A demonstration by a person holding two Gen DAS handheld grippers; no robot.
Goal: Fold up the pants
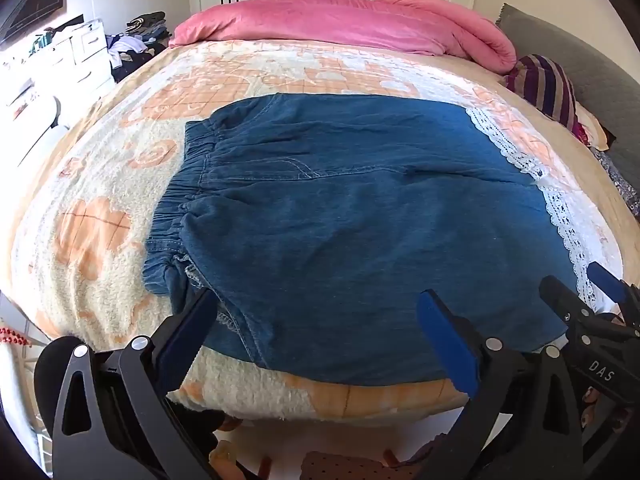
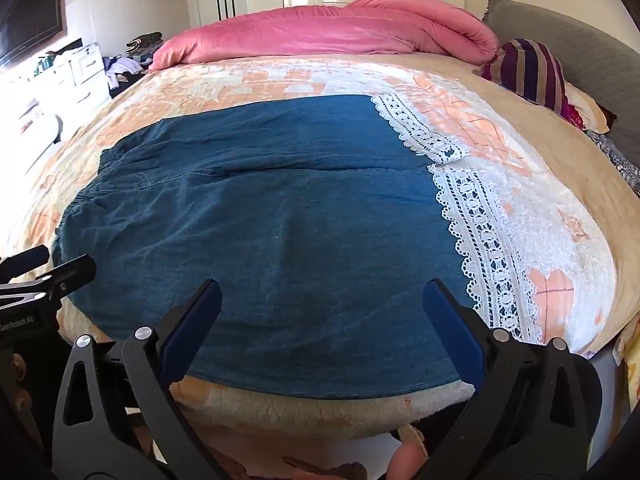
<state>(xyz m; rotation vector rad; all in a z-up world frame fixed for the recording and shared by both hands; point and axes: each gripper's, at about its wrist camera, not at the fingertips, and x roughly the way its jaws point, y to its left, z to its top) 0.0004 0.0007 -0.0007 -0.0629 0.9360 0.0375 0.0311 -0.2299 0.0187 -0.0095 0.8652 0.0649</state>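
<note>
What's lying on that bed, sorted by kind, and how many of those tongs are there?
Pants: 1
Pink duvet: 1
Striped pillow: 1
Patterned blanket: 1
Tongs: 2, left and right, both open
Total: 6

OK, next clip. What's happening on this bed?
A person holds a two-finger gripper in each hand over blue denim pants with white lace hems, spread flat on a fuzzy cream-and-orange blanket. The left gripper hovers near the elastic waistband end, the right gripper nearer the lace hems. Both stand open and grip nothing; no fold of the pants shows yet. A rolled pink duvet lies at the far side.
</note>
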